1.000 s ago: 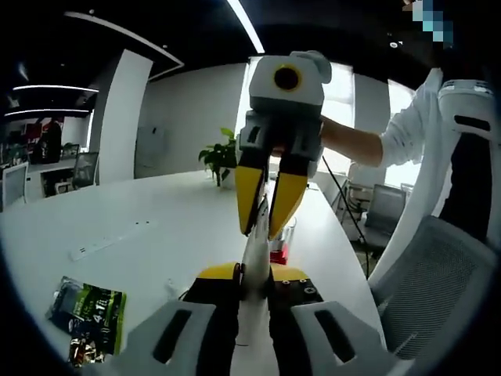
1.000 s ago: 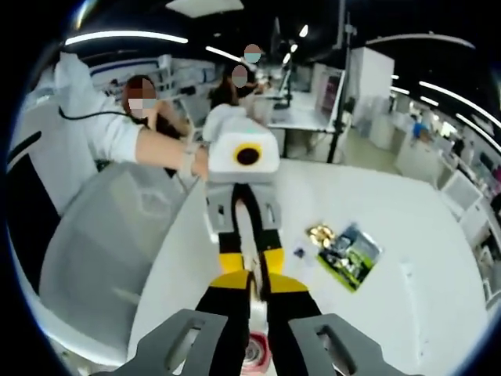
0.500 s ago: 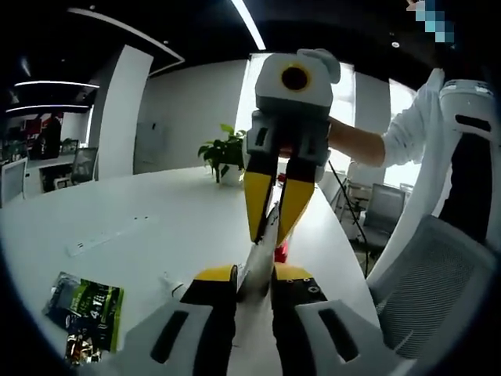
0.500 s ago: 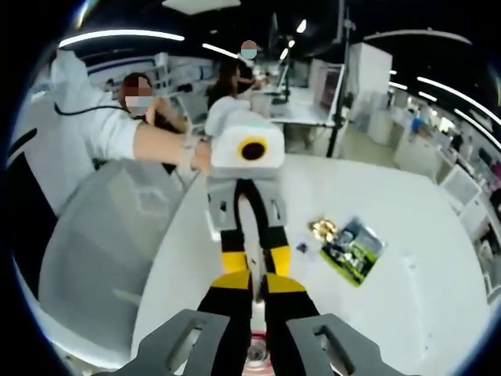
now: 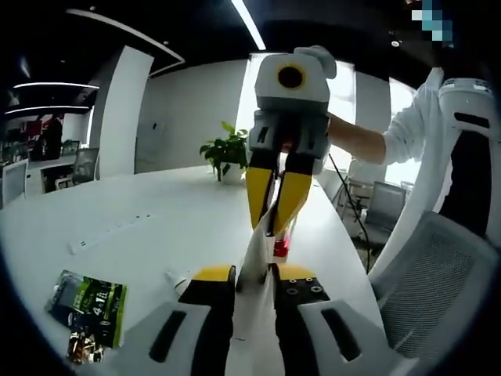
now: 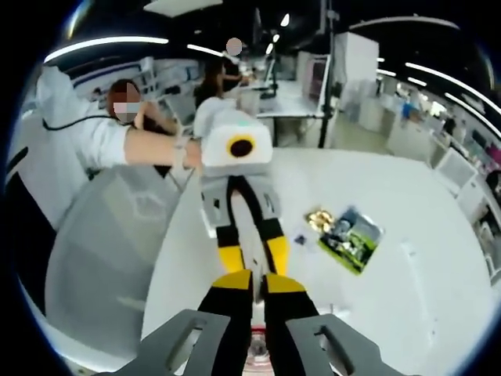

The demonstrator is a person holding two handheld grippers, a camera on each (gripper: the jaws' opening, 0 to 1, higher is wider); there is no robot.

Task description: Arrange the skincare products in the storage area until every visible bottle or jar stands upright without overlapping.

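Note:
A slim white tube (image 5: 255, 252) hangs in the air above the white table (image 5: 164, 211), held at both ends. My left gripper (image 5: 252, 274) is shut on its near end. My right gripper (image 5: 272, 224) faces it from above and is shut on the far end. From the right gripper view, my right gripper (image 6: 257, 282) meets the left gripper (image 6: 253, 257) tip to tip, with the tube (image 6: 250, 235) running between the left gripper's fingers. A small red-topped jar (image 5: 279, 248) stands on the table below; it appears as a pink round jar (image 6: 254, 358) under my right jaws.
A green packet (image 5: 88, 303) (image 6: 352, 239) and a gold wrapper (image 6: 319, 222) lie on the table. A white power strip (image 5: 109, 235) and a potted plant (image 5: 225, 154) sit farther off. A grey mesh chair (image 5: 438, 290) (image 6: 102, 251) stands at the table edge beside a person's white sleeve (image 6: 78, 137).
Both grippers keep their hold on the white tube. The views have shifted slightly with the hands, and the right gripper sits a little higher in the left gripper view.

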